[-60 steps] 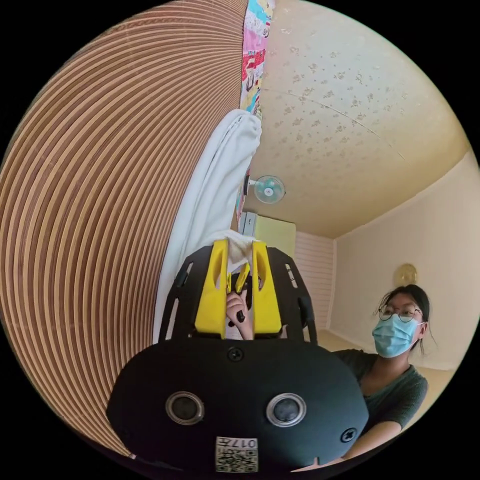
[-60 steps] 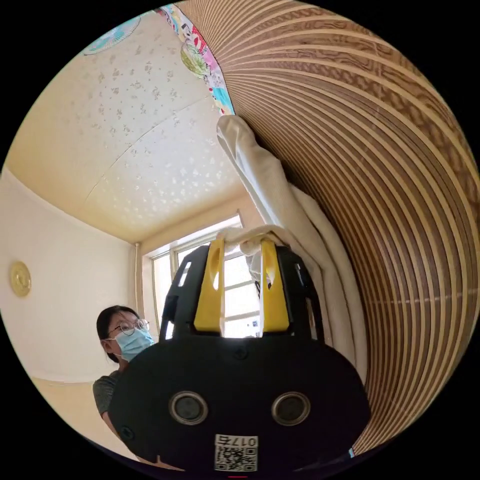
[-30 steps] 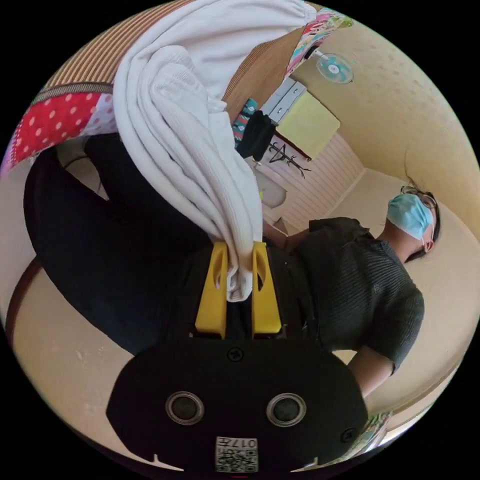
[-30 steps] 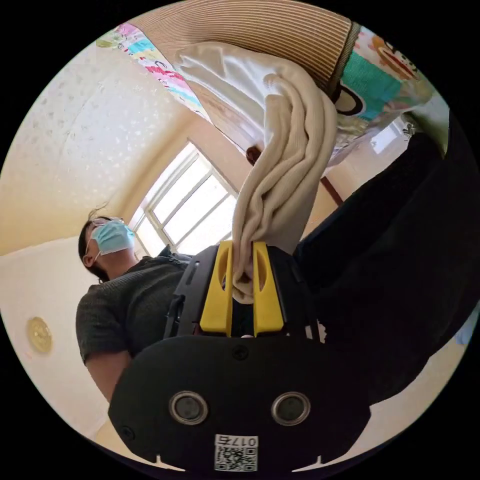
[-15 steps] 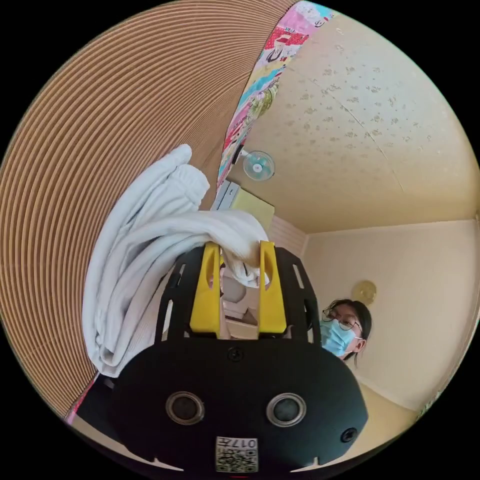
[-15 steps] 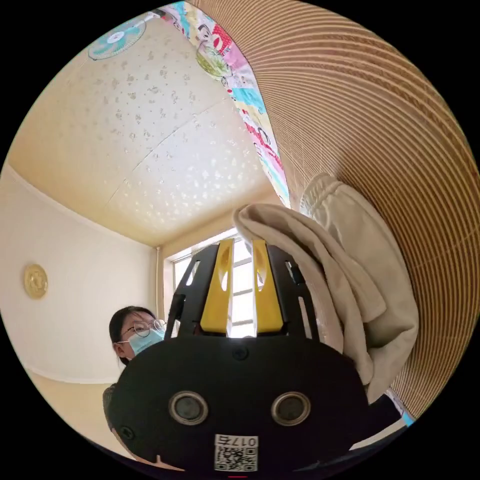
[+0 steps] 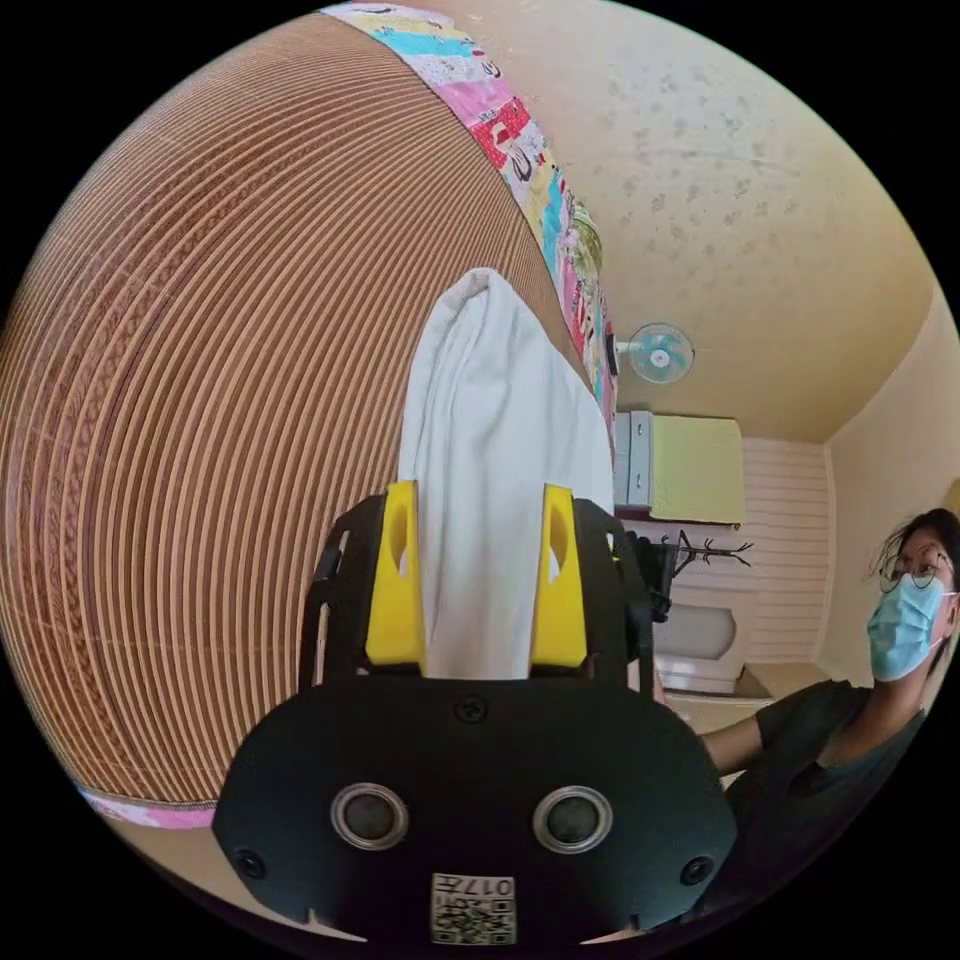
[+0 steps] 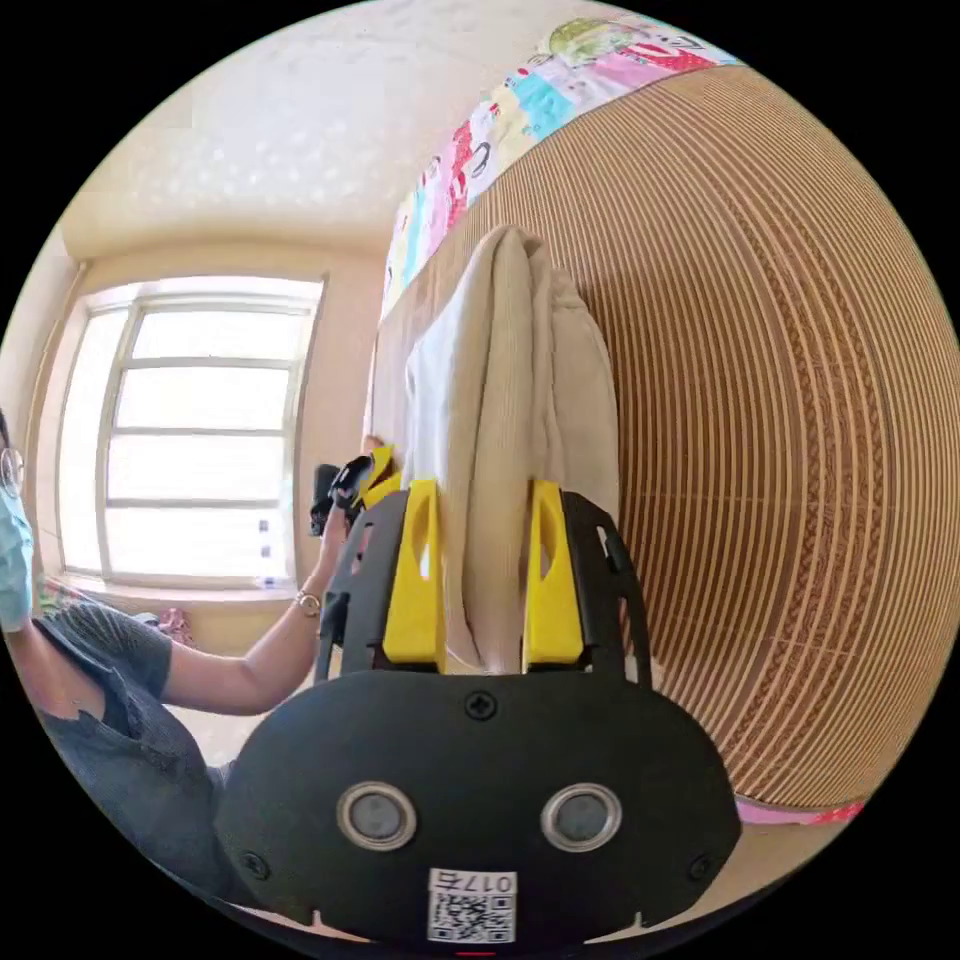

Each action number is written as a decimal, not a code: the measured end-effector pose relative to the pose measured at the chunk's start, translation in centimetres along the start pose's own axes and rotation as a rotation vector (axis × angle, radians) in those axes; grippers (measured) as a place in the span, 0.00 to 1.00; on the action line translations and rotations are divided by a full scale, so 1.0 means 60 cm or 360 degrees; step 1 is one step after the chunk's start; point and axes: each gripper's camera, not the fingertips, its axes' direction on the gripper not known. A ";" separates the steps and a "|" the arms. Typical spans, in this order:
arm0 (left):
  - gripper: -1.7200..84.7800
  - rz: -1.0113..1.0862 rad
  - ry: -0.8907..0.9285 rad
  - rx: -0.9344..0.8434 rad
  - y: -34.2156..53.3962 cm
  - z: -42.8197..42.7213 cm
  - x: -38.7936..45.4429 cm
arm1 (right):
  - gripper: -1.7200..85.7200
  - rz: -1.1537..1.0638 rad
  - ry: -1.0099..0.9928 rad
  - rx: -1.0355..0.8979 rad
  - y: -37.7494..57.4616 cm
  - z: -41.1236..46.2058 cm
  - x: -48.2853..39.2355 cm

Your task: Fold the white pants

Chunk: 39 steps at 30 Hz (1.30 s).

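The white pants [image 7: 500,430] lie as a long narrow folded bundle on the striped woven mat [image 7: 200,400]. My left gripper [image 7: 478,505] is open, its yellow jaws set wide on either side of the bundle's near end. In the right gripper view the pants [image 8: 510,380] look cream and run away from me along the mat [image 8: 790,450]. My right gripper [image 8: 482,500] is open too, with the cloth lying loose between its jaws. The left gripper [image 8: 362,478] also shows there, beside the pants, held by the person's hand.
A colourful patchwork cloth [image 7: 545,190] borders the mat's far edge. The person [image 7: 830,760] sits close beside the mat. A bright window [image 8: 190,430], a wall fan [image 7: 655,352] and a yellow-green cabinet [image 7: 690,470] stand further off.
A second ago both grippers held the bunched pants up off the mat. The pants now lie down in a folded strip and both sets of jaws have spread wide and let go.
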 end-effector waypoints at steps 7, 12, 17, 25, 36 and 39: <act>0.10 0.0159 0.0427 -0.0007 0.029 0.024 -0.013 | 0.09 0.0076 -0.0511 0.0161 0.034 -0.036 0.061; 0.16 -0.0048 0.0115 -0.0064 0.072 0.043 -0.054 | 0.13 -0.0024 -0.0232 0.0103 0.083 -0.051 0.034; 0.18 0.0023 -0.0164 -0.0024 0.179 0.024 -0.041 | 0.14 -0.0225 0.0076 -0.0159 0.146 -0.029 -0.033; 0.15 -0.0123 -0.0172 -0.0139 0.268 0.072 -0.071 | 0.07 -0.0229 0.0095 -0.0076 0.174 0.032 -0.106; 0.08 0.0206 -0.0092 -0.0484 0.256 0.070 -0.059 | 0.04 -0.0600 0.1090 -0.0379 0.148 0.061 -0.162; 0.08 0.0116 -0.0123 -0.0437 0.264 0.070 -0.089 | 0.04 -0.0390 0.0983 -0.0383 0.131 0.076 -0.139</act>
